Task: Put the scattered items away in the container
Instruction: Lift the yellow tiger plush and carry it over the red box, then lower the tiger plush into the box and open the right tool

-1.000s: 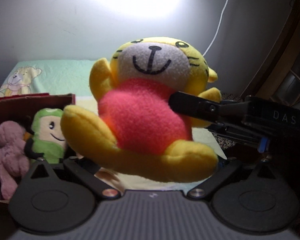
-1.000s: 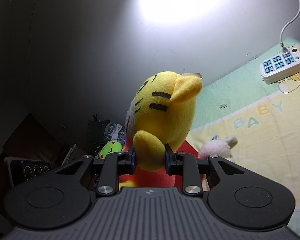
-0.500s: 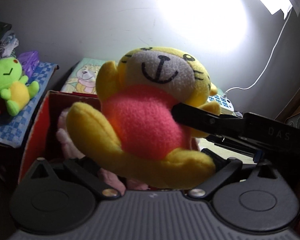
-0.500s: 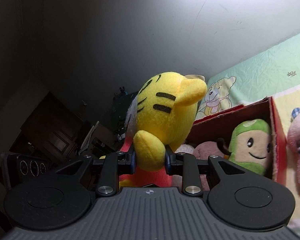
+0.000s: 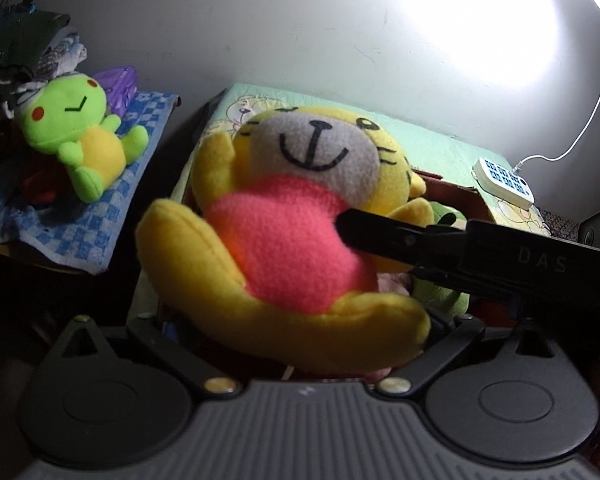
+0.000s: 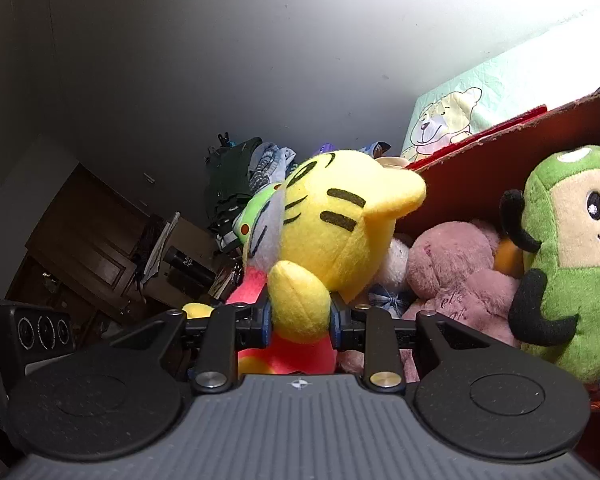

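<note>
Right wrist view: the right gripper (image 6: 299, 322) has its jaws pinched on one yellow arm of the tiger (image 6: 332, 216), whose striped head rises just past the blue pads. Beyond and to the right sits the red box (image 6: 480, 168), already holding a pink plush (image 6: 452, 272) and a green plush (image 6: 568, 264). The tiger hangs at the box's near left corner, beside the pink plush. Behind, a bed sheet (image 6: 500, 92) with a printed bear meets the wall.

Left wrist view: the left gripper's own fingertips are hidden behind the tiger (image 5: 284, 240), so I cannot tell how its jaws stand. The right gripper (image 5: 348, 228) reaches in from the right to the tiger's side. Farther off, a frog (image 5: 80, 136) lies on a blue checked cloth (image 5: 112, 204) at left, and a power strip (image 5: 504, 180) rests on the bed at right.

A second ago the right view showed open bed and the power strip behind the tiger; now the box and its toys fill that side. The pinch on the arm looks unchanged.
</note>
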The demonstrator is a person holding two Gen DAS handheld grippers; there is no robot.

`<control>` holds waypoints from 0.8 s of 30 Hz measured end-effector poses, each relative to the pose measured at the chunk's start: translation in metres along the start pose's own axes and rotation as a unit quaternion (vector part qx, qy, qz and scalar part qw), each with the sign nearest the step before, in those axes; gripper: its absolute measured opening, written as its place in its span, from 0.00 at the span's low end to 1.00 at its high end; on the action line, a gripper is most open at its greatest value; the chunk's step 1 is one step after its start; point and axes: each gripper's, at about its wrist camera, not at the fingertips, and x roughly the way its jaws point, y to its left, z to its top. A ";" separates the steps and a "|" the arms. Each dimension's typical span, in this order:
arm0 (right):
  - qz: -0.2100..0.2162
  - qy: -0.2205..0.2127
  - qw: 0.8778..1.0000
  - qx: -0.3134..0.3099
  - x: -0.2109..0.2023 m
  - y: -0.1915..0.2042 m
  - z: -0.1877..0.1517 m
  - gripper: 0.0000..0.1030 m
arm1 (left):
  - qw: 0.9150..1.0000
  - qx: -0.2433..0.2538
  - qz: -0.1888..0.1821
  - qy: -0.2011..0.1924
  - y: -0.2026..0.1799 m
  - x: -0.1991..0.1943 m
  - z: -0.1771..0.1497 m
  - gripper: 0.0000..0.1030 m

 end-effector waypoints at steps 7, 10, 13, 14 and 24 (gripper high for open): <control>-0.038 0.019 0.999 0.000 0.007 -0.001 -0.002 0.28 | 1.000 0.025 -0.003 0.019 -0.004 0.010 -0.007 0.97; -0.046 0.020 0.999 0.006 0.008 -0.006 -0.002 0.28 | 0.999 0.037 0.000 0.024 -0.007 0.014 -0.010 0.98; -0.064 0.024 0.998 0.006 0.009 -0.008 -0.002 0.29 | 0.999 0.047 0.004 0.027 -0.012 0.017 -0.011 0.98; -0.068 0.025 0.997 0.008 0.008 -0.012 -0.002 0.29 | 0.998 0.049 0.005 0.029 -0.013 0.018 -0.011 0.98; -0.106 0.018 0.994 0.008 -0.003 -0.014 -0.003 0.40 | 0.998 0.063 0.006 0.030 -0.024 0.010 -0.014 0.98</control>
